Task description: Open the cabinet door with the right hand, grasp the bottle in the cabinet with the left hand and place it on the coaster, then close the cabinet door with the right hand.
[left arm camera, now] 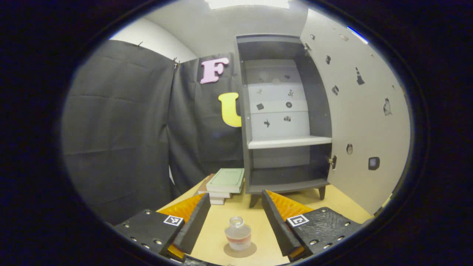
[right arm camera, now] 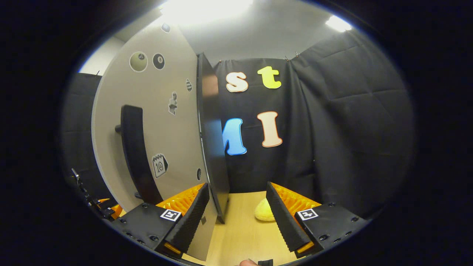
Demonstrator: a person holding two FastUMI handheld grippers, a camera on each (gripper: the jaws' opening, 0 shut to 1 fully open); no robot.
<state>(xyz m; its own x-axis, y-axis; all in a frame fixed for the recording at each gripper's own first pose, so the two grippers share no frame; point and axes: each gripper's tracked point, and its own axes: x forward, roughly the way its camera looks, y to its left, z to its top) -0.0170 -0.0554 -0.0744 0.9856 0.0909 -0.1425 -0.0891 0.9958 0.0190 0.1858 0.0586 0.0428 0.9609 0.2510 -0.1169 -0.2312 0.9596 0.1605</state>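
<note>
In the left gripper view, a small clear bottle (left arm camera: 238, 233) with a reddish band stands upright on a round brown coaster (left arm camera: 240, 251). My left gripper (left arm camera: 234, 207) is open, its fingers on either side of the bottle and apart from it. Behind it the grey cabinet (left arm camera: 317, 103) is open with bare shelves, and its door (left arm camera: 362, 122) is swung out to the right. In the right gripper view, my right gripper (right arm camera: 238, 192) is open around the door's edge (right arm camera: 212, 147). The left finger (right arm camera: 188, 218) is close to the outer face, below the black handle (right arm camera: 135, 147).
A stack of books (left arm camera: 225, 183) lies on the wooden table (left arm camera: 214, 236), just left of the cabinet's feet. A yellow soft object (right arm camera: 264, 214) sits on the table beyond the right gripper's right finger. Black cloth walls close in the booth.
</note>
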